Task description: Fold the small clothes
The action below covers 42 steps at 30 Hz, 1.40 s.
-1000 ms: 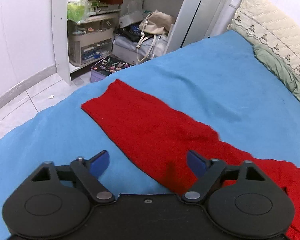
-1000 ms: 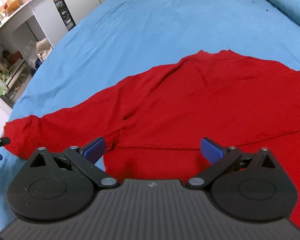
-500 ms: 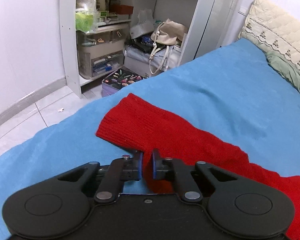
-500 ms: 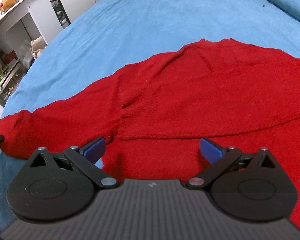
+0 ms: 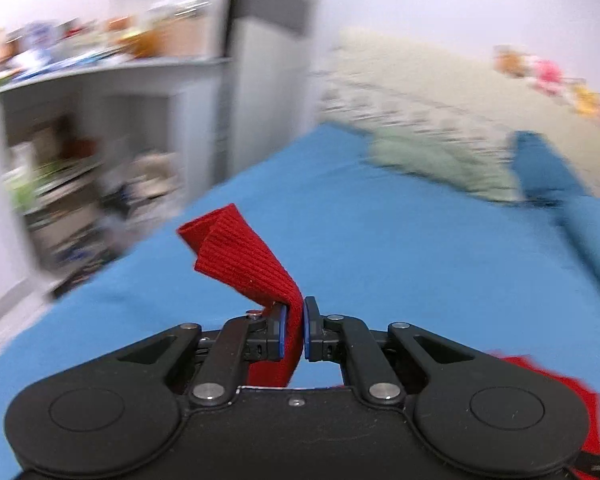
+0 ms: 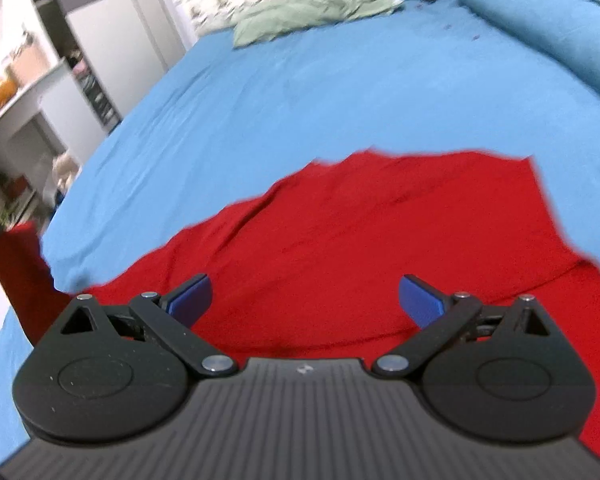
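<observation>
On the bed (image 6: 300,92) my red sweater (image 6: 380,240) lies spread flat. Its sleeve (image 5: 246,256), flat a second ago, now hangs lifted, pinched in my left gripper (image 5: 294,334); fold started. Right gripper (image 6: 304,300) gapes, empty.

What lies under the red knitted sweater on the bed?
Under the red knitted sweater only the blue bedsheet shows, all round its edges. Whatever lies beneath its spread body is covered. The left gripper holds its sleeve lifted.
</observation>
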### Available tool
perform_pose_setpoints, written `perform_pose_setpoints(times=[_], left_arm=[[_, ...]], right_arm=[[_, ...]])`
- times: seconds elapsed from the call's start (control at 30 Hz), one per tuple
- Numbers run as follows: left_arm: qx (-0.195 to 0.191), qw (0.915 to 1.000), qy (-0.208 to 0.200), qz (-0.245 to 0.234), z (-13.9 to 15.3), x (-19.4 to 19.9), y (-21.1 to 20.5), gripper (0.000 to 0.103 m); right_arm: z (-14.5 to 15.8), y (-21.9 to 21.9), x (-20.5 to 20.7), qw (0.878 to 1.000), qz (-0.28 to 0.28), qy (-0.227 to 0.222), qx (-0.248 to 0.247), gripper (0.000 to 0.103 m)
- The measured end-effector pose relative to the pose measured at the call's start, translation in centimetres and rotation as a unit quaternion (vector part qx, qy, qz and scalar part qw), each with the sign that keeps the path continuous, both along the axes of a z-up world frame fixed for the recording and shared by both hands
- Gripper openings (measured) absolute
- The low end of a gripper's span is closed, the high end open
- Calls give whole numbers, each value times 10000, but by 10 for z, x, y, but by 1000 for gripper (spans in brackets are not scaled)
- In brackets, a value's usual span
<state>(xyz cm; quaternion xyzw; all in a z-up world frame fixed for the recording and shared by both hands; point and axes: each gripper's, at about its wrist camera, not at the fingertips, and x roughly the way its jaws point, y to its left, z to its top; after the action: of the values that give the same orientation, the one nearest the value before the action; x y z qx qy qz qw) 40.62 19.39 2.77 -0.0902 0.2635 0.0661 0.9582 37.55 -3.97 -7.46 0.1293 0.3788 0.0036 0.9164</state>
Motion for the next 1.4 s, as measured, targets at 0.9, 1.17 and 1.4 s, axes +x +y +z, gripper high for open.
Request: perform_pose_setpoints(times=[0.9, 1.17, 1.4], left_arm=[[738, 9591, 1217, -2448, -136, 1, -249, 73], [1074, 9746, 1504, -1262, -133, -32, -130, 88], [1045, 9764, 1733, -754, -156, -36, -80, 87]], right_arm=[[-44, -165, 4, 9987, -128, 327, 370, 103], [-65, -101, 43, 9976, 444, 529, 80, 90], [-87, -85, 53, 9978, 135, 615, -231, 73]])
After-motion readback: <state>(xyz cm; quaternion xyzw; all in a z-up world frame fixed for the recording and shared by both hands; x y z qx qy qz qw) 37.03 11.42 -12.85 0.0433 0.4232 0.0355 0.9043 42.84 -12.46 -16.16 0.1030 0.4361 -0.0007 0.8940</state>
